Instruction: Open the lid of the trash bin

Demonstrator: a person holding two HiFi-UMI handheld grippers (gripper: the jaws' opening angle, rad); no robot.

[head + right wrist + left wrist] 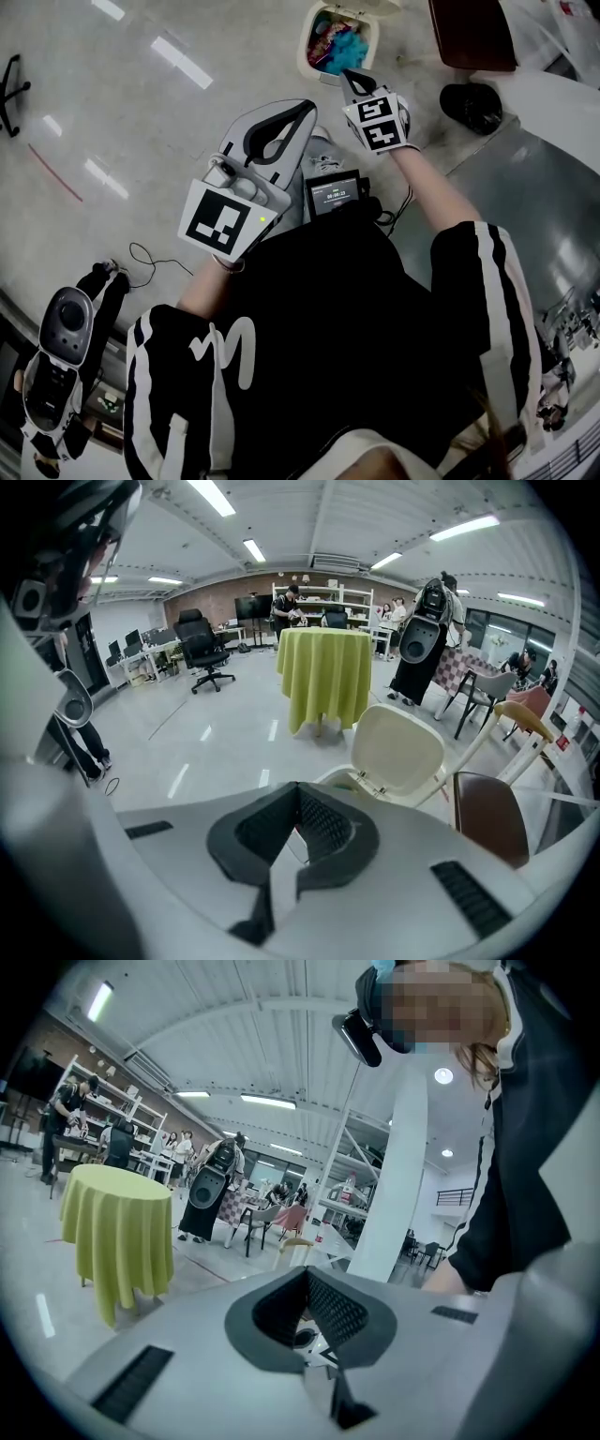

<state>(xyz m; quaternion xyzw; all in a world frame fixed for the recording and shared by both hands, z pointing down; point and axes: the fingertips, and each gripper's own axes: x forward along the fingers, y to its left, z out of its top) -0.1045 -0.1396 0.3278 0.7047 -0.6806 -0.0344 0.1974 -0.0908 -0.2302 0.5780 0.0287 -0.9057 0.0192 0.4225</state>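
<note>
The white trash bin (333, 42) stands on the floor at the top of the head view, its lid (373, 6) swung up and back, with colourful rubbish showing inside. In the right gripper view the lid (404, 754) stands upright behind the bin's rim (339, 778). My right gripper (347, 77) hovers just on the near side of the bin, its jaws shut and empty (298, 789). My left gripper (307, 108) is held lower and to the left, away from the bin, also shut on nothing (307, 1273).
A brown chair (473, 33) stands right of the bin, with a black shoe (472, 106) below it. A small screen device (335, 193) hangs at my chest. Another gripper unit (58, 349) and a cable (150, 262) lie at left. A yellow-draped table (323, 672) stands farther off.
</note>
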